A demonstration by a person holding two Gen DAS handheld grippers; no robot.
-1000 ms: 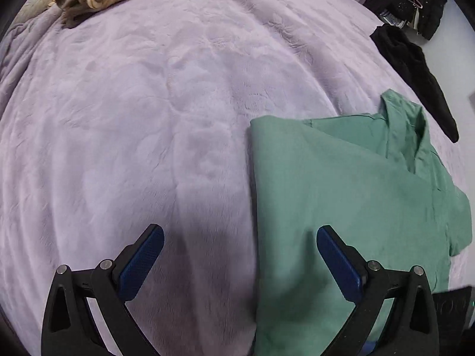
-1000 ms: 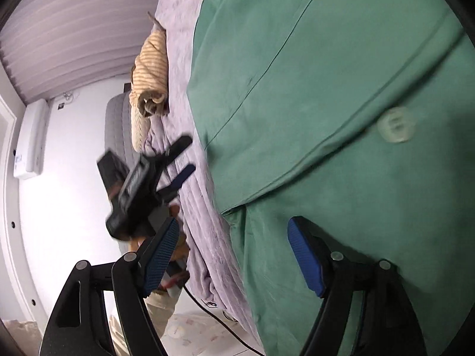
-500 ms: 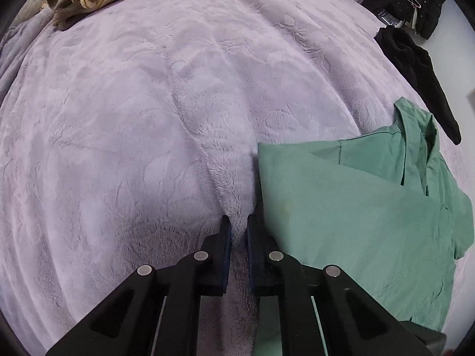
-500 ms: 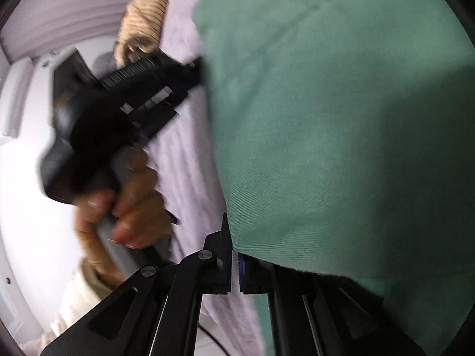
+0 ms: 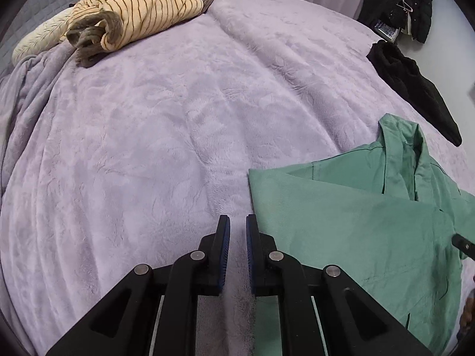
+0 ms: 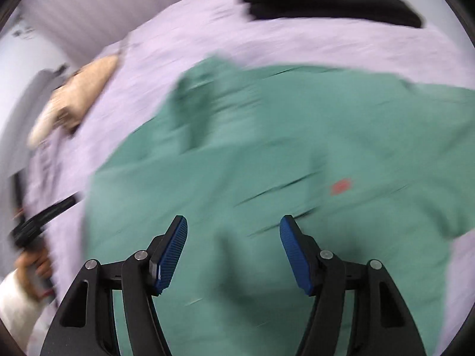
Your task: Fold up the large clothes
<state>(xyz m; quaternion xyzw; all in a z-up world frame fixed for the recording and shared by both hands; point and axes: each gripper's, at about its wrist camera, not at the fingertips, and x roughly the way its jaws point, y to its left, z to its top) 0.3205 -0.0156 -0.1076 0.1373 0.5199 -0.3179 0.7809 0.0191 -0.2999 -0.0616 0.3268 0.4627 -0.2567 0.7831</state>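
A green shirt [image 5: 356, 222] lies folded on the lilac blanket [image 5: 148, 148], collar toward the far right. My left gripper [image 5: 234, 222] hangs just off the shirt's left edge, shut, with only blanket showing in the thin slit between its pads. In the blurred right wrist view my right gripper [image 6: 234, 225] hovers above the middle of the shirt [image 6: 267, 148]. Its jaws are opening and nothing is between the blue pads. A hand [image 6: 32, 264] holding the left gripper [image 6: 38, 219] shows at the left edge of that view.
A striped beige garment [image 5: 142, 14] is bunched at the far left by a pale pillow [image 5: 38, 41]. A black garment [image 5: 415, 89] drapes over the bed's right edge. More dark clothes on a hanger [image 5: 406, 3] hang at the far right.
My left gripper went from wide open to shut beside the shirt's edge, then rose. My right gripper shut at the shirt's edge, then opened and swung up over the shirt.
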